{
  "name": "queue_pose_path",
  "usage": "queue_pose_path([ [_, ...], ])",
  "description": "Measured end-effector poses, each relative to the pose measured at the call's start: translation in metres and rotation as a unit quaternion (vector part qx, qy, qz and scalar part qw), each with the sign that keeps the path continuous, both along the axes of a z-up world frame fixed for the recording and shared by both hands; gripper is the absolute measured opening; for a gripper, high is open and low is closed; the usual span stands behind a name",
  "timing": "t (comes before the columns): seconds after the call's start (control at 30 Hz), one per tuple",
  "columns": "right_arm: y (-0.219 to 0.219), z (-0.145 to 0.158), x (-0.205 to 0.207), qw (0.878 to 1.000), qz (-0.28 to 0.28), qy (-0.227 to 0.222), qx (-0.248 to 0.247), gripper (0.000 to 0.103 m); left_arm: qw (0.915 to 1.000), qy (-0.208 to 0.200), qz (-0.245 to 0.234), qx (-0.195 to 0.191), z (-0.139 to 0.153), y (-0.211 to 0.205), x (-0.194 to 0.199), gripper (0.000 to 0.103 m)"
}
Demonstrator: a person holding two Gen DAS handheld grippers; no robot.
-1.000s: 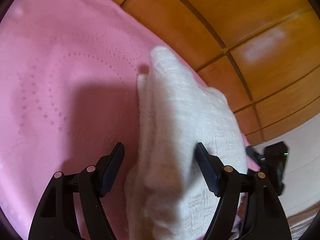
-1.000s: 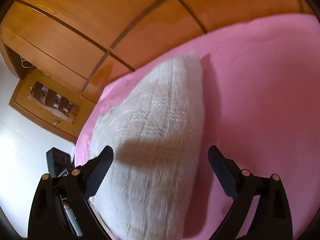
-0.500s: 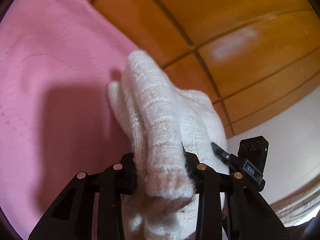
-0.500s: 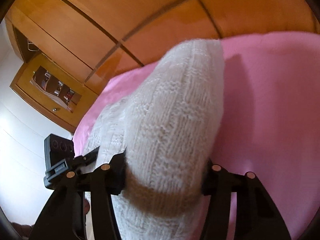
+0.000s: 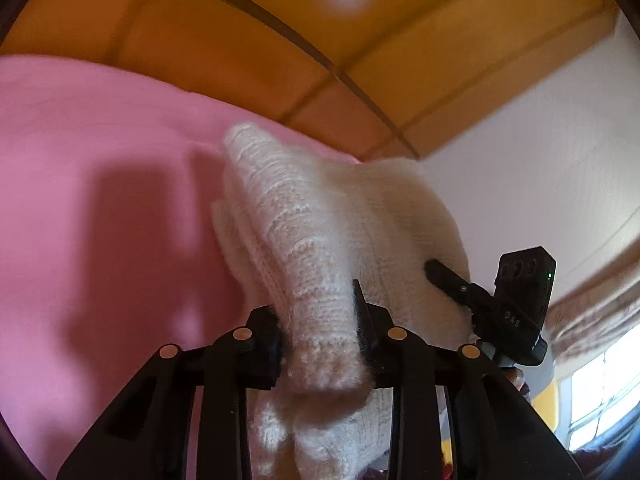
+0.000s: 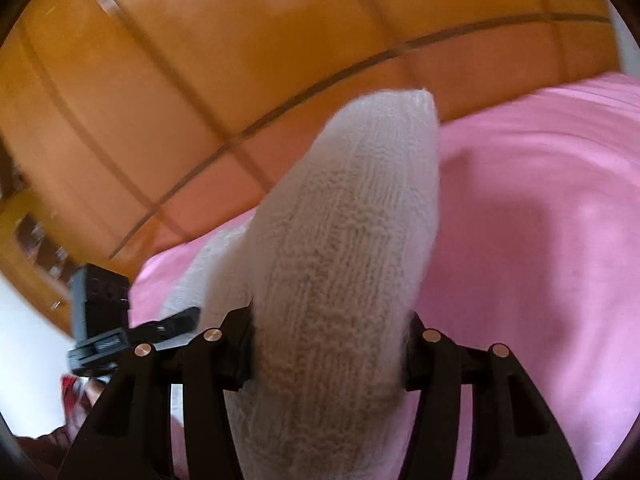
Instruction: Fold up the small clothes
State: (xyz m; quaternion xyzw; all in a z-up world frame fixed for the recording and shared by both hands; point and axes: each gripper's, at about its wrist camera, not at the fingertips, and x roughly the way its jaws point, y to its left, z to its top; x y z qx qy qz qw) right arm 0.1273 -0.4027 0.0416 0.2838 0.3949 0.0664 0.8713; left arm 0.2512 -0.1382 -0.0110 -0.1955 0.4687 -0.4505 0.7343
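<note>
Knitwear first: a small cream knitted garment (image 5: 320, 240) is raised off the pink bedspread (image 5: 100, 220), bunched into a thick ridge, with a wooden headboard (image 6: 200, 80) behind it. Both tools grip it at once. The left gripper (image 5: 320, 320) is clamped on a rolled edge of the knit, its jaws drawn in tight around the fabric. The right gripper (image 6: 328, 344) is likewise closed on a fat fold of the same garment, the wool bulging out between its jaws.

My reading is that a fold is under way: the near edge is lifted and needs carrying over the rest of the garment, then lowering flat. That calls for both hands travelling together and level, so the knit lands square, not twisted, and for releasing only once it rests on the bedspread.

Only the left view shows a window (image 5: 600, 400) and white wall at its right; only the right view shows a wooden shelf (image 6: 36, 240) at its left. Each view catches the other gripper's black camera housing (image 5: 524, 280) beside the garment.
</note>
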Motion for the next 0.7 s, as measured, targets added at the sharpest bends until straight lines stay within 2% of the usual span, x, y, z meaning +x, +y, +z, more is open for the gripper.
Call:
queue_pose_path([
  [0.07, -0.028, -0.013, -0.006, 0.999, -0.032, 0.018, 0.002, 0.052, 0.9997, 0.0, -0.016, 0.018, -0.001, -0.035, 0.006, 0.028],
  [0.17, -0.062, -0.041, -0.019, 0.996, -0.075, 0.048, 0.008, 0.056, 0.9967, -0.012, -0.037, 0.071, -0.01, -0.085, 0.01, 0.028],
  [0.3, -0.073, -0.052, -0.034, 0.993, -0.101, 0.051, 0.022, 0.071, 0.9929, -0.022, -0.025, 0.114, -0.019, -0.091, 0.007, 0.028],
  [0.37, -0.07, -0.044, -0.044, 0.992, -0.115, 0.045, -0.008, 0.076, 0.992, -0.032, -0.016, 0.121, -0.016, -0.088, 0.005, 0.028],
  [0.4, -0.066, -0.032, -0.049, 0.99, -0.127, 0.035, -0.044, 0.076, 0.9913, -0.038, -0.014, 0.125, -0.012, -0.088, -0.001, 0.028],
  [0.43, -0.065, -0.022, -0.053, 0.988, -0.135, 0.028, -0.065, 0.075, 0.9902, -0.048, -0.01, 0.131, -0.008, -0.088, -0.008, 0.028],
  [0.47, -0.061, -0.015, -0.055, 0.987, -0.14, 0.021, -0.079, 0.067, 0.9894, -0.056, -0.007, 0.134, -0.006, -0.088, -0.01, 0.028],
  [0.6, -0.015, 0.011, -0.058, 0.985, -0.11, -0.007, -0.135, 0.049, 0.9842, -0.088, 0.007, 0.154, -0.001, -0.092, -0.021, 0.028],
  [0.7, 0.014, -0.002, -0.051, 0.984, -0.085, 0.018, -0.157, 0.044, 0.9787, -0.103, 0.019, 0.177, -0.006, -0.096, -0.018, 0.028],
])
